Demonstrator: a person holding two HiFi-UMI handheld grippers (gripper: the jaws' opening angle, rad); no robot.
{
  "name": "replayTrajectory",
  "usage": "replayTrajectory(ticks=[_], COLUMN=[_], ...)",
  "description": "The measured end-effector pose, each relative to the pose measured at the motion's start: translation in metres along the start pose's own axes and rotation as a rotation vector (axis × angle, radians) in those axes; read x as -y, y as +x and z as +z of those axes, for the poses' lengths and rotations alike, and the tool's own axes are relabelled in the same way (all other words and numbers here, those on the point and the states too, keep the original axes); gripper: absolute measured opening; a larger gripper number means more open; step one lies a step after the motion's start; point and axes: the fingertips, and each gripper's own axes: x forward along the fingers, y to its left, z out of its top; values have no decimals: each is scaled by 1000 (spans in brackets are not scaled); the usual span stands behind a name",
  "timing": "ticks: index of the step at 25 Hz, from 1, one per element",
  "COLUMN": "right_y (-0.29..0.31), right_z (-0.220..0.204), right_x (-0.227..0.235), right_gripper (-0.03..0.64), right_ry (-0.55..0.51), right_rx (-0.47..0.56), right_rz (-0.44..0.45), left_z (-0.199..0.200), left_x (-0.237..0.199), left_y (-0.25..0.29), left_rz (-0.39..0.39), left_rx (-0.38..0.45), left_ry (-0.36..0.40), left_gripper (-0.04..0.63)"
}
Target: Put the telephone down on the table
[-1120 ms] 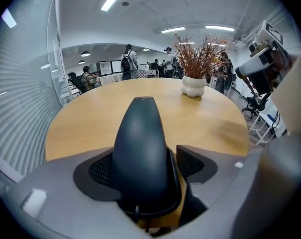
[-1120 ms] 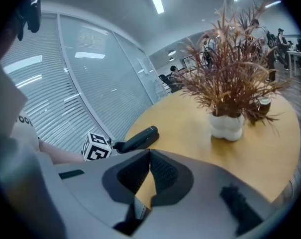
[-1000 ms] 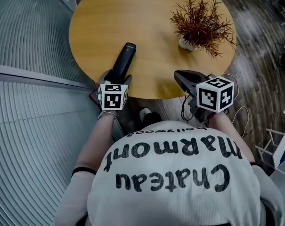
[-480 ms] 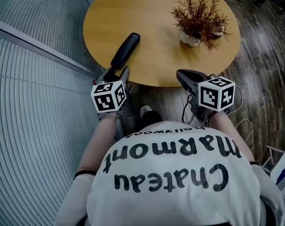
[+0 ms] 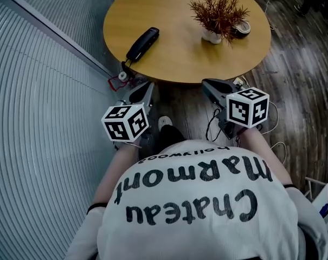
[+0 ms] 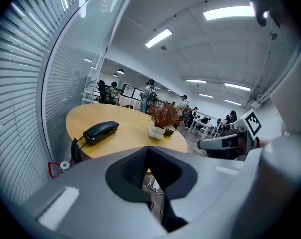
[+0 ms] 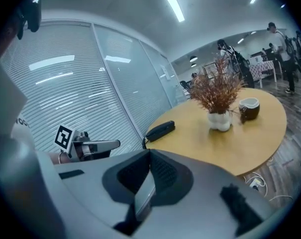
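The black telephone handset (image 5: pixel 142 44) lies flat on the round wooden table (image 5: pixel 174 58) near its left edge, with its coiled cord (image 5: pixel 123 68) hanging over the rim. It also shows in the left gripper view (image 6: pixel 100 131) and the right gripper view (image 7: pixel 160 130). My left gripper (image 5: pixel 142 91) hangs below the table edge, clear of the handset, shut and empty (image 6: pixel 149 151). My right gripper (image 5: pixel 210 85) is held off the table's near edge; its jaws meet with nothing between them (image 7: pixel 150 153).
A potted dry plant (image 5: pixel 217 12) and a dark cup (image 5: pixel 241 29) stand at the table's far right. A glass wall with blinds (image 5: pixel 39 91) runs close along the left. Cables (image 5: pixel 215 128) lie on the wooden floor under the table. People sit far behind (image 6: pixel 150 91).
My left gripper let go of the handset, drew back off the table toward the person and closed its jaws. The handset stays on the table. The right gripper barely moved.
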Motion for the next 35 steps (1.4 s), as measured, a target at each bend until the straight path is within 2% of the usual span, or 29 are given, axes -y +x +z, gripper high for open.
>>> replayTrajectory(ticks=[5, 12, 16, 27, 35], right_y=[-20, -30, -32, -31, -37], right_z=[-30, -52, -49, -61, -63], right_x=[-10, -19, -25, -23, -27], right_gripper=[14, 14, 14, 14, 14], right_ry=[-10, -32, -60, -23, -27], right_rx=[-34, -68, -62, -65, -72], right_rz=[19, 40, 39, 44, 60], left_z=[-31, -59, -58, -78, -75], left_x=[39, 77, 77, 71, 77], left_y=[-31, -51, -58, -72, -74], left_rz=[-32, -79, -60, -13, -10], left_rx=[0, -10, -6, -29, -14], left_ry=[-4, 65, 64, 38, 15], left_gripper=[11, 9, 9, 9, 9])
